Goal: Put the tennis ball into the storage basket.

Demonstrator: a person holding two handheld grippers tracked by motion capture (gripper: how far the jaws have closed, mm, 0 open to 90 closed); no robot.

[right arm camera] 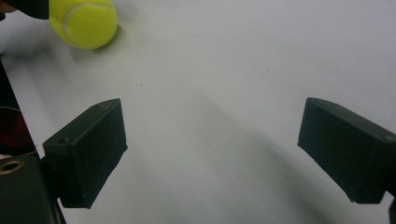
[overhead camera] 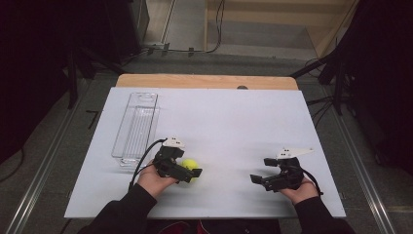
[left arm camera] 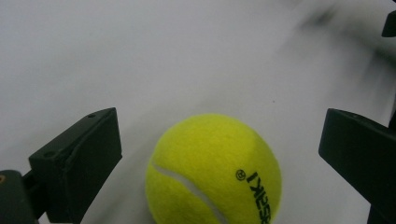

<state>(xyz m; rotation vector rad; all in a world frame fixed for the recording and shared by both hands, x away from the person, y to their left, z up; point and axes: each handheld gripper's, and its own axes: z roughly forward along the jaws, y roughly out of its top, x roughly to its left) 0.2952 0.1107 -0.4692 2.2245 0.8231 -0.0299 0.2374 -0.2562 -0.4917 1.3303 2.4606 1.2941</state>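
Yellow felt tennis ball (left arm camera: pixel 213 170) sits between my left hand-held gripper's (left arm camera: pixel 219 154) parted jaws, ready for clamping; right hand-held gripper (right arm camera: pixel 212 149) gapes idle beside it.

Both tongs (overhead camera: pixel 195 175) (overhead camera: pixel 260 170) wide open

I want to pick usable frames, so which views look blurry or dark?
High view: dim surroundings, the white table evenly lit. Left gripper view: tennis ball sharp, streaky motion blur on the surface toward the upper right. Right gripper view: soft shadows below the jaws, ball fairly clear.
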